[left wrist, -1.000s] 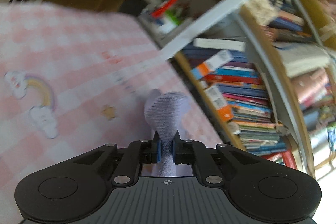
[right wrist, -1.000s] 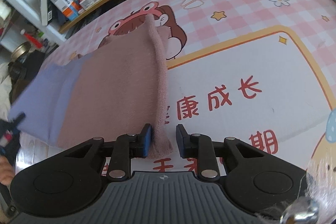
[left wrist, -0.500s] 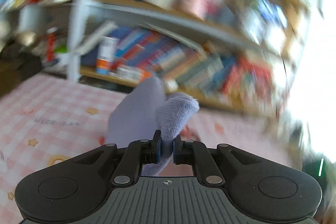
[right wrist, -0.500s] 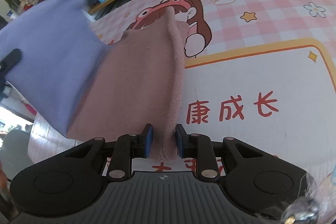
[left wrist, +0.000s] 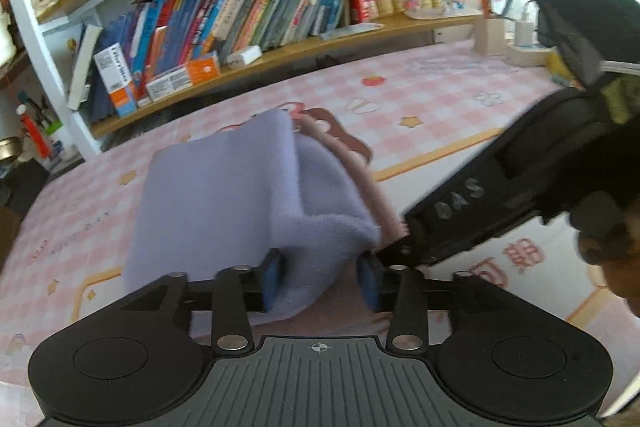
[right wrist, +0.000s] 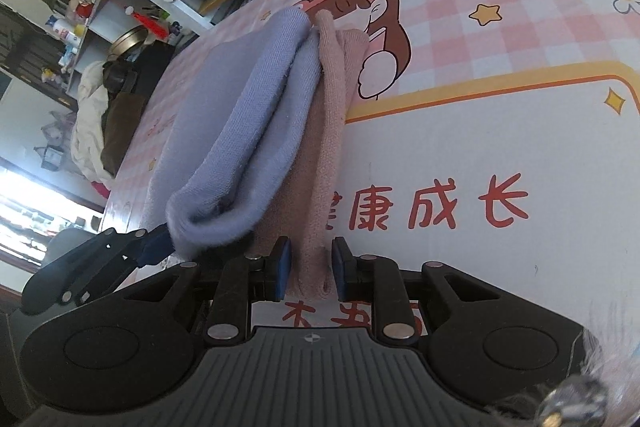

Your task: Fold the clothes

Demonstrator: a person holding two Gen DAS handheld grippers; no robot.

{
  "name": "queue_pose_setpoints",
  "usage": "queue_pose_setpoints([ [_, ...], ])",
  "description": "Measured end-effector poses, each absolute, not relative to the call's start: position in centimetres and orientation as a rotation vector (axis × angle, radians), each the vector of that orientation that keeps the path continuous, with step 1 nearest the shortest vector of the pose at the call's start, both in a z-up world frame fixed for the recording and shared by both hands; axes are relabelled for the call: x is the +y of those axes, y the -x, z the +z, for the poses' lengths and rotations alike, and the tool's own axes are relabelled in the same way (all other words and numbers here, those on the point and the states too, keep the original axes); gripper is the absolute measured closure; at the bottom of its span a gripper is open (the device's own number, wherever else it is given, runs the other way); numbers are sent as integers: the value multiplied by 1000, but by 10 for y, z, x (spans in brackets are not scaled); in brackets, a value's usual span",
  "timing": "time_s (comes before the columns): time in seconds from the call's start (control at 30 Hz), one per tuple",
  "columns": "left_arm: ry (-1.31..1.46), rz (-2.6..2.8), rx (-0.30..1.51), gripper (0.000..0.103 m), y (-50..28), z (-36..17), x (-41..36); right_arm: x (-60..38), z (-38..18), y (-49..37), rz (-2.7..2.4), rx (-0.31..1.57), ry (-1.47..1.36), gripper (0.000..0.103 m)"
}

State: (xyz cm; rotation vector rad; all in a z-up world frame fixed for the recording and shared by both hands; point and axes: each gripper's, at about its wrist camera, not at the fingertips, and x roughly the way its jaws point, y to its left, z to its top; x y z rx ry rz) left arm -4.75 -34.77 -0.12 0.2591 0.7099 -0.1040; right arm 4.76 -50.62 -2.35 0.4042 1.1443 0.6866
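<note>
We're mid-fold: left gripper (left wrist: pixel 320 281) has just been opening, lavender half (left wrist: pixel 224 195) loose between its spread jaws. Right gripper (right wrist: pixel 308 265) pinches the pink edge (right wrist: pixel 316 227). Next we'd back left out, then flatten.

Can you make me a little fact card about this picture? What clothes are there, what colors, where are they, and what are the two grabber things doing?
Clothes: a two-color knit garment, purple half folded over pink half
Surface: pink checked cartoon mat
Left gripper: fingers just opened, purple fold loose between them
Right gripper: fingers pinching the pink edge
Behind: bookshelf full of books
Fold: purple laid across, not yet flattened
</note>
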Motion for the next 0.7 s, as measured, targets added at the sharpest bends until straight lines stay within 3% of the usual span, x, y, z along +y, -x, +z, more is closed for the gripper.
queue_pose_setpoints([
  [0.27,-92,-174,730,54,59,0,-325,-523,-10,-53,676,1094,-417,63],
  [0.57,140,-66,507,54,78,55,-264,-526,27,-58,723,965,-405,58],
  [0.7,147,78,496,54,79,57,-241,-505,38,-57,798,935,-345,45],
])
